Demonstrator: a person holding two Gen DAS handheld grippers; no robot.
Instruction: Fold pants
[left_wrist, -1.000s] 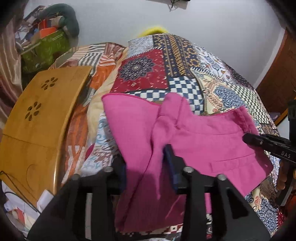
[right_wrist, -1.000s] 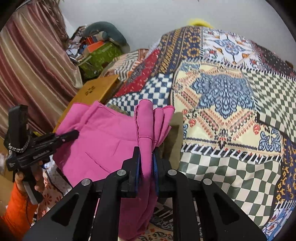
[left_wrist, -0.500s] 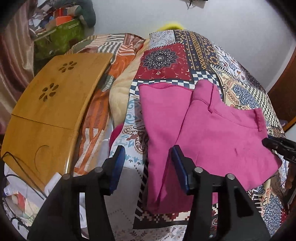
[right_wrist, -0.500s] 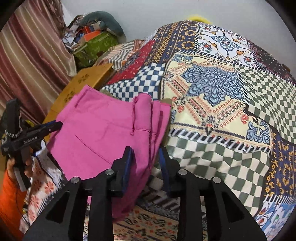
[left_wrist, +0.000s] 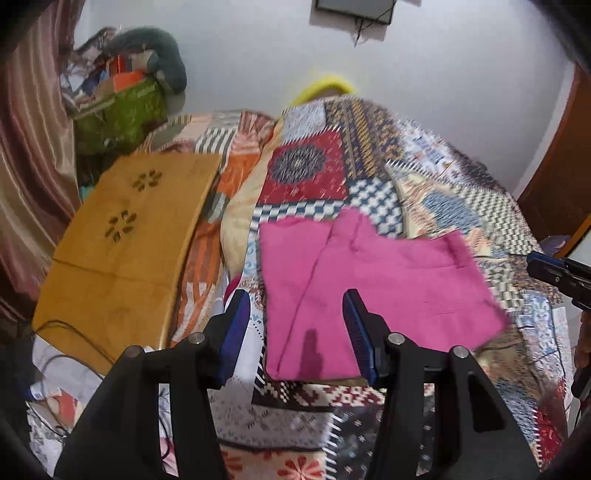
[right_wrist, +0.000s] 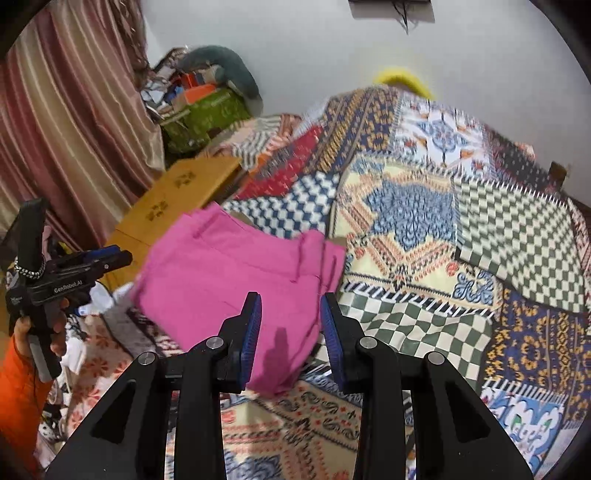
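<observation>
The pink pants lie folded flat on the patchwork bedspread; they also show in the right wrist view. My left gripper is open and empty, raised above the near left edge of the pants. My right gripper is open and empty, above the near right edge, by the waistband. The left gripper shows from the side in the right wrist view. The tip of the right gripper shows at the right edge of the left wrist view.
A wooden lap tray lies left of the pants on the bed. A green box with clutter stands at the back left beside a striped curtain. A yellow pillow lies at the head of the bed.
Both grippers let go of the pants, opened wider and pulled back and up. The pants dropped and now lie flat on the bedspread.
</observation>
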